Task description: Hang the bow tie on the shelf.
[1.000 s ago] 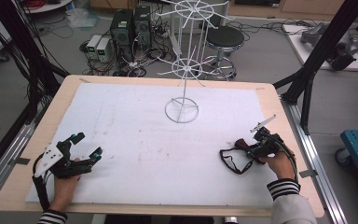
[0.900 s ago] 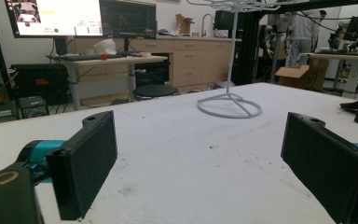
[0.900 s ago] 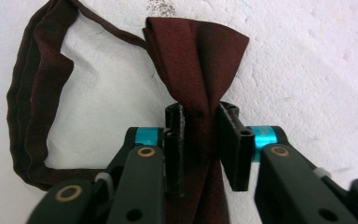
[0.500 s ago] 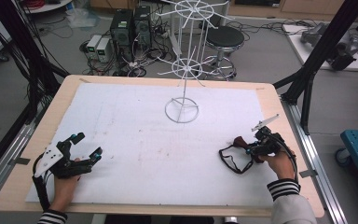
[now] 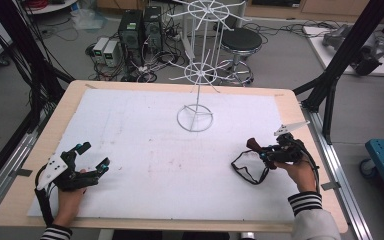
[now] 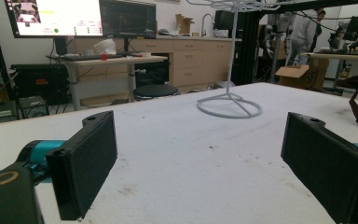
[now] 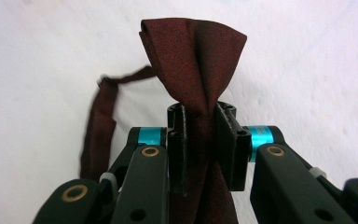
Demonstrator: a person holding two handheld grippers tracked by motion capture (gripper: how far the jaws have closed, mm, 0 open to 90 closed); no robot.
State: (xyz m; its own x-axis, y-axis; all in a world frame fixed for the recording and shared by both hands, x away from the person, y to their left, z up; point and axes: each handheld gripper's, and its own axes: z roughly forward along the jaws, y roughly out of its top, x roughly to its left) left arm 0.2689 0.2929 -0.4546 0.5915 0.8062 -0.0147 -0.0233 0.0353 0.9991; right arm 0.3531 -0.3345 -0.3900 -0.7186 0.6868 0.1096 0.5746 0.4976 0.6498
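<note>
Right gripper view: my right claw is clamped on a dark red bow tie. One folded wing of the cloth sticks up past the pads, and the strap trails off onto the white table cover.

High view: the bow tie sits low over the right side of the table, its strap looping on the cover toward me. My left claw rests at the near left, well apart from it, jaws wide with nothing between them. A white wire stand is at the far middle.

Risks, as I judge them:
- The pinch is on bunched cloth only, so a quick lift could let it slide out.
- The loose strap drags and could catch on the stand's spokes if I carry it there.
</note>
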